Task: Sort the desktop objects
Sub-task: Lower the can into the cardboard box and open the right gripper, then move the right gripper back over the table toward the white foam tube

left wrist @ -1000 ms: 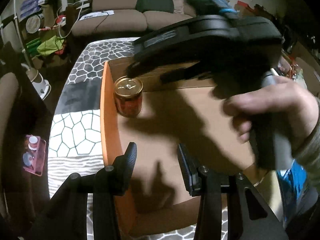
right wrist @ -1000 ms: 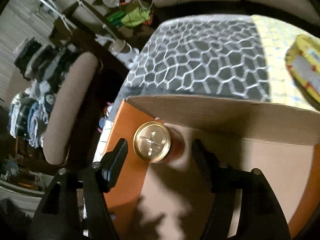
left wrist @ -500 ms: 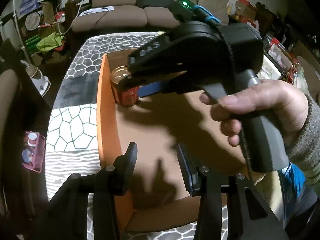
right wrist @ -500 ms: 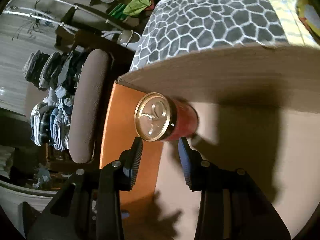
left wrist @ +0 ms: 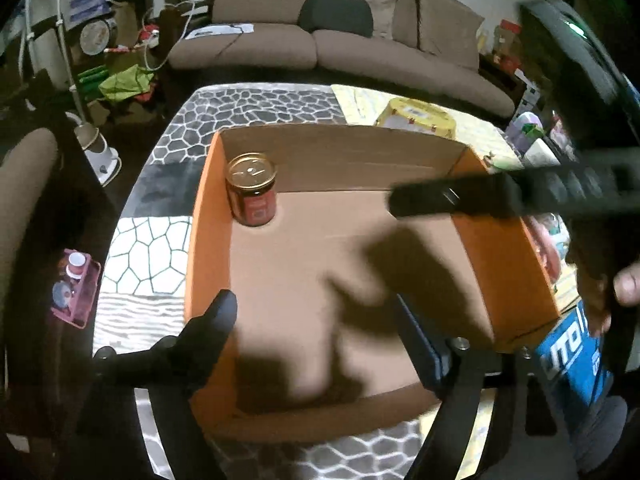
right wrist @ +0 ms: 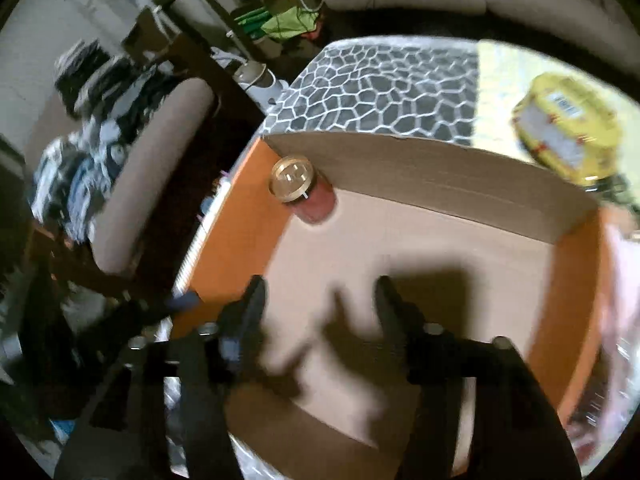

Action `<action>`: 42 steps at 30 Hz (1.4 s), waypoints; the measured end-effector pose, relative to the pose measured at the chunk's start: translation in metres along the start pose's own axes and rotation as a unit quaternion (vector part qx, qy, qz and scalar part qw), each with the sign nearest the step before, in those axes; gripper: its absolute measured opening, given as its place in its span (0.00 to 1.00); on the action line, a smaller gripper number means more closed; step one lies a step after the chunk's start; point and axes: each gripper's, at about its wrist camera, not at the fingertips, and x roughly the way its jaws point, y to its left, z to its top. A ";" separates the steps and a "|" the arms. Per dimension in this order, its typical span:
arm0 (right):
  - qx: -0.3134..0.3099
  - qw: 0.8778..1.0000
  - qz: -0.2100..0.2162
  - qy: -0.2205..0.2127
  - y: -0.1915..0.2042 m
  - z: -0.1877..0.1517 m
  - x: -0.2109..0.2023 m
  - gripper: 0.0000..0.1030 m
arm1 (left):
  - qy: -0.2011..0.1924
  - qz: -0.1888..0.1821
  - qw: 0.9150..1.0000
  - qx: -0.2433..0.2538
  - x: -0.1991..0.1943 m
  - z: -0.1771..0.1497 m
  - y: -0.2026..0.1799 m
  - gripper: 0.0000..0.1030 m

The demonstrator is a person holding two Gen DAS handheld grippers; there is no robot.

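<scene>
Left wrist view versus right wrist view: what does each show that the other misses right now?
Only the left wrist view shows the right tool from outside, the hand holding it, a blue package and a pink tray. Only the right wrist view shows the clothes pile behind the chair. Both show the jar standing in the box's far left corner, the yellow tin beyond it, and both tools open and empty.

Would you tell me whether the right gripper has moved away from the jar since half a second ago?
Yes: the right gripper has backed away from the jar, toward the box's near side.
</scene>
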 end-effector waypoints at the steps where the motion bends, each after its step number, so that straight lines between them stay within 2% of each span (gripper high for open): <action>1: -0.006 1.000 -0.002 -0.002 -0.002 -0.007 -0.008 0.63 | -0.002 0.002 1.000 0.000 -0.005 -0.001 -0.005 0.89; 3: -0.016 1.000 -0.008 -0.010 -0.001 -0.025 -0.027 0.73 | -0.011 0.002 1.000 -0.002 -0.016 -0.006 -0.014 0.92; 6: -0.031 0.999 -0.014 -0.022 0.006 -0.050 -0.054 0.76 | -0.022 -0.007 1.000 -0.005 -0.037 -0.016 -0.028 0.93; 8: -0.044 0.998 -0.022 -0.030 0.011 -0.064 -0.069 0.77 | -0.026 -0.006 1.000 -0.007 -0.048 -0.025 -0.038 1.00; 10: -0.051 0.998 -0.028 -0.040 0.013 -0.080 -0.087 0.80 | -0.027 -0.006 1.000 -0.009 -0.057 -0.032 -0.046 1.00; 13: -0.057 0.996 -0.038 -0.058 0.015 -0.105 -0.114 0.89 | -0.030 0.002 1.000 0.000 -0.071 -0.045 -0.066 1.00; 15: -0.056 0.996 -0.037 -0.065 0.013 -0.121 -0.130 1.00 | -0.029 0.001 1.000 0.004 -0.080 -0.054 -0.081 1.00; 20: -0.037 0.996 -0.033 -0.070 -0.010 -0.171 -0.162 1.00 | -0.041 -0.012 0.999 0.003 -0.104 -0.074 -0.117 1.00; 25: -0.007 0.996 -0.036 -0.082 -0.056 -0.220 -0.198 1.00 | -0.035 -0.015 0.999 0.031 -0.108 -0.087 -0.169 1.00; 32: 0.042 0.992 -0.052 -0.111 -0.136 -0.258 -0.255 1.00 | -0.031 -0.040 0.996 0.072 -0.092 -0.089 -0.246 1.00; 38: 0.143 0.979 -0.020 -0.144 -0.231 -0.271 -0.290 1.00 | -0.042 -0.040 0.990 0.132 -0.066 -0.074 -0.317 1.00; 40: 0.146 0.979 -0.036 -0.141 -0.255 -0.270 -0.293 0.99 | -0.042 -0.041 0.986 0.154 -0.052 -0.063 -0.342 1.00; 42: 0.141 0.979 -0.057 -0.134 -0.276 -0.267 -0.296 0.93 | -0.036 -0.047 0.985 0.164 -0.036 -0.049 -0.361 1.00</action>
